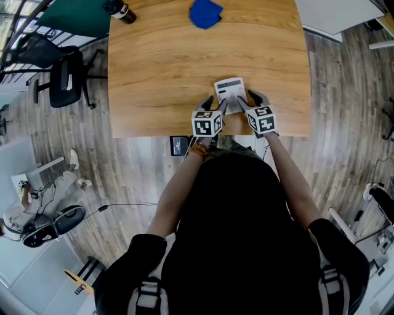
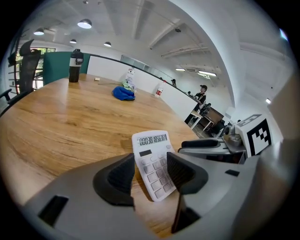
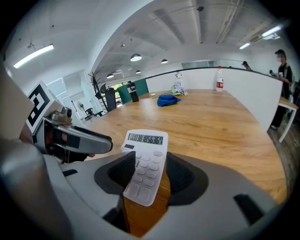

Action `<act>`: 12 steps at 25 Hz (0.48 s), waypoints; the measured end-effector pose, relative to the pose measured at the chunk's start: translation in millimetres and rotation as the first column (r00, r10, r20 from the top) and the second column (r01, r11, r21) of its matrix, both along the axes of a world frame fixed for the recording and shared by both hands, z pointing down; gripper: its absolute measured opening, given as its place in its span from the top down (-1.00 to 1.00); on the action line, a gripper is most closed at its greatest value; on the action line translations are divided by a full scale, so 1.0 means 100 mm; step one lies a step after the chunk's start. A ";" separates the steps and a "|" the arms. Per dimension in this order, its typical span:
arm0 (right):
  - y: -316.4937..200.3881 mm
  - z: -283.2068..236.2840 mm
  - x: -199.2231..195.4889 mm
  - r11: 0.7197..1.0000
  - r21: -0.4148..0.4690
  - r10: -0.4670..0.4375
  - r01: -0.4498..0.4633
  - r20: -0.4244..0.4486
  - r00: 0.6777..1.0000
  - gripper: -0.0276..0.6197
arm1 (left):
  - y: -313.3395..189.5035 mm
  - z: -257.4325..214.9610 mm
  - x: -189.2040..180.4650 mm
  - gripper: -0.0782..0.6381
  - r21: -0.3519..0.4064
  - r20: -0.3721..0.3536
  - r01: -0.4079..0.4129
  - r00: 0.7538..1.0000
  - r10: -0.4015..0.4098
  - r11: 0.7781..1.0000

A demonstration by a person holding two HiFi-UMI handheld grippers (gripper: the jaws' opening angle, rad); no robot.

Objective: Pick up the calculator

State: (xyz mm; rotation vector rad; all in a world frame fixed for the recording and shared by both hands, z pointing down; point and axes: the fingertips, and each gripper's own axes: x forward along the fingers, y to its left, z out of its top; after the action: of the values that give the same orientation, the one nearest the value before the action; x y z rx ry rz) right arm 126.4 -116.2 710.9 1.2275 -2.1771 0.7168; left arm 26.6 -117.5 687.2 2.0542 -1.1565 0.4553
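Note:
A white calculator (image 1: 230, 93) lies flat on the wooden table (image 1: 160, 74) close to its near edge, display facing away from me. My left gripper (image 1: 218, 106) is at its near left corner and my right gripper (image 1: 246, 102) at its near right. In the left gripper view the calculator (image 2: 152, 161) shows between the wide-apart jaws of the left gripper (image 2: 149, 176), whose pads do not press on it. In the right gripper view the calculator (image 3: 146, 161) likewise sits in the gap of the right gripper (image 3: 149, 176), which is open.
A blue cloth (image 1: 204, 13) and a dark bottle (image 1: 120, 11) stand at the table's far edge. A black office chair (image 1: 64, 77) is on the floor to the left. A person (image 3: 283, 70) stands far off beyond a white wall.

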 end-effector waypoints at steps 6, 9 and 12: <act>0.01 0.12 0.02 0.999 -0.034 0.000 0.000 -0.001 1.000 0.22 | -0.01 0.14 0.02 0.15 -0.064 -0.032 0.036 0.999 -0.039 0.997; 0.00 0.17 0.01 0.999 -0.055 0.002 -0.001 0.016 1.000 0.21 | -0.03 0.19 0.04 0.12 -0.108 -0.061 0.060 0.996 -0.066 0.992; -0.02 0.21 0.02 0.997 -0.074 0.026 -0.023 0.040 0.999 0.21 | -0.01 0.25 0.07 0.12 -0.123 -0.047 0.039 0.998 -0.045 0.992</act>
State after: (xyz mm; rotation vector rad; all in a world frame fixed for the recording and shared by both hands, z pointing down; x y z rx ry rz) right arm 128.4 -117.9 732.0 1.2144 -2.1518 0.8310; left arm 33.3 -118.8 712.4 1.9217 -1.1130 0.4413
